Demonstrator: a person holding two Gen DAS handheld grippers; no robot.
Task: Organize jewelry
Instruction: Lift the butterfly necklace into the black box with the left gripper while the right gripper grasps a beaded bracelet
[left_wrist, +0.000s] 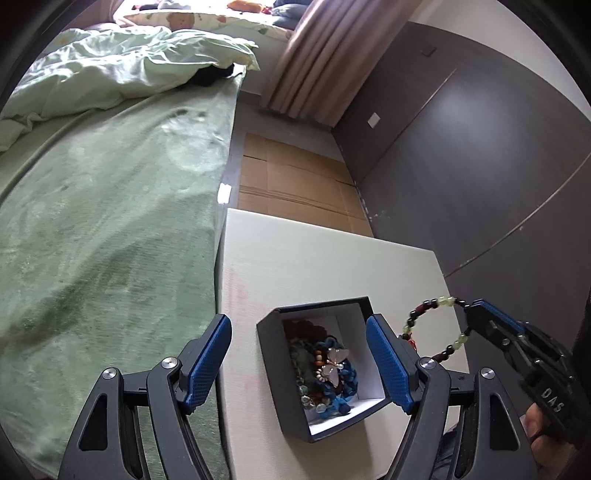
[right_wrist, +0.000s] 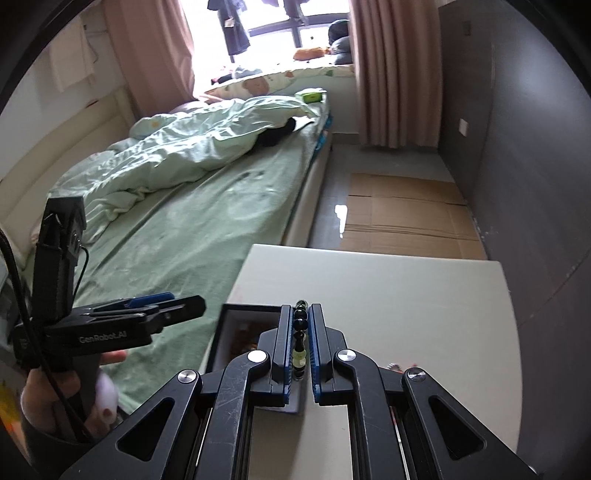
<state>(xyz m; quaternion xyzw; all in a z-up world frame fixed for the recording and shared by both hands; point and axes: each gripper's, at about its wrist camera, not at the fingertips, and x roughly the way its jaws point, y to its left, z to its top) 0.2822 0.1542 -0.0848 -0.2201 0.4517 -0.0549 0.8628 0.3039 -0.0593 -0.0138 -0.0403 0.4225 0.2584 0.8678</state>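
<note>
A dark open jewelry box (left_wrist: 271, 373) sits on the white table (left_wrist: 314, 258), holding several tangled bracelets (left_wrist: 325, 373) with butterfly charms. My left gripper (left_wrist: 299, 363) is open, its blue fingers (left_wrist: 208, 358) astride the box without touching it. My right gripper (left_wrist: 471, 308) is shut on a beaded bracelet (left_wrist: 432, 326) of dark and pale green beads, held in the air just right of the box. In the right wrist view the beaded bracelet (right_wrist: 300, 332) stands edge-on between the shut gripper (right_wrist: 300, 314), with the box (right_wrist: 236, 328) below left.
A bed with green sheet (left_wrist: 110, 221) and rumpled duvet (left_wrist: 129, 66) adjoins the table's left edge. Flattened cardboard (left_wrist: 295, 184) lies on the floor beyond the table. A dark wardrobe wall (left_wrist: 480, 147) runs along the right. Curtains (right_wrist: 388, 74) hang at the back.
</note>
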